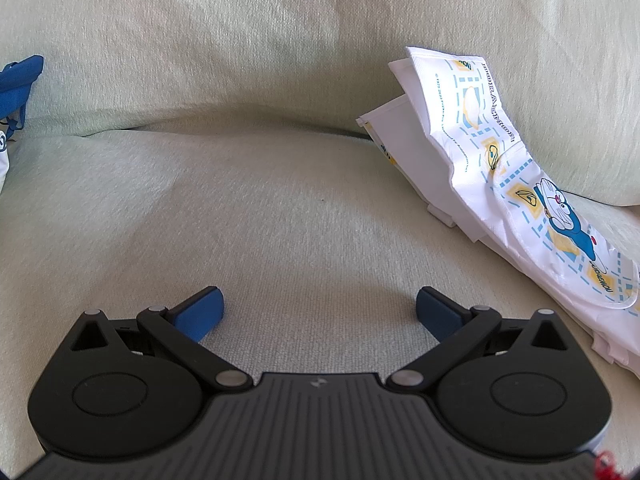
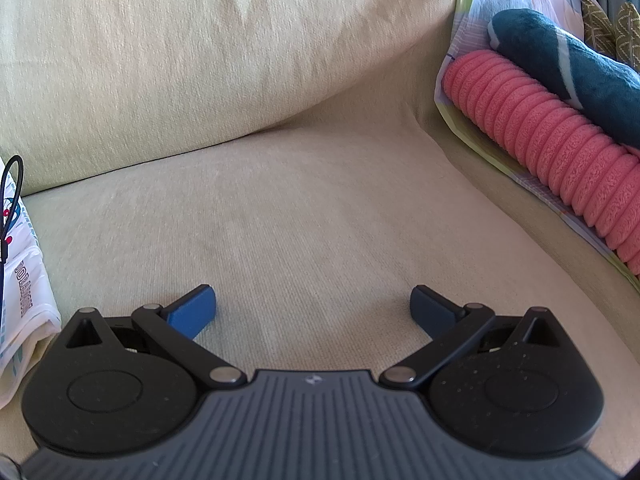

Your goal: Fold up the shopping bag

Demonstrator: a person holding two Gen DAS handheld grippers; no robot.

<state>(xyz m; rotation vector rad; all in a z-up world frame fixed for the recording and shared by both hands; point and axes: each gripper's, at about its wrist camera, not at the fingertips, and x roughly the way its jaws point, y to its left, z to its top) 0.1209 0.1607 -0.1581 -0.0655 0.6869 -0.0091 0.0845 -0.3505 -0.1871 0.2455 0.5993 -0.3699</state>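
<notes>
The left hand-held gripper (image 1: pixel 319 311) hangs low over a pale sofa seat (image 1: pixel 280 220), its blue-padded jaws spread wide with nothing between them. To its right lies the bag (image 1: pixel 500 176), white with a blue cartoon cat, yellow squares and dashed blue lines printed on it. It lies partly folded and crumpled, its upper end leaning against the back cushion (image 1: pixel 280 40) and the rest running down along the seat toward the near right corner of the left wrist view. The bag is well clear of the gripper's fingers. At the far left edge of that view a blue fabric piece (image 1: pixel 22 80) with white below it shows; what it is cannot be told.

The right hand-held gripper (image 2: pixel 313 307) is likewise held over bare seat, jaws spread wide and empty. In its view the bag's printed edge (image 2: pixel 24 300) lies at the far left, beside the gripper body, with a thin black cord (image 2: pixel 10 200) looped in front of it. On the right, along the sofa's arm, a ribbed pink roll (image 2: pixel 560 140) lies on a pale patterned cloth (image 2: pixel 472 12), with a dark teal plush (image 2: pixel 560 64) resting against it from behind.
</notes>
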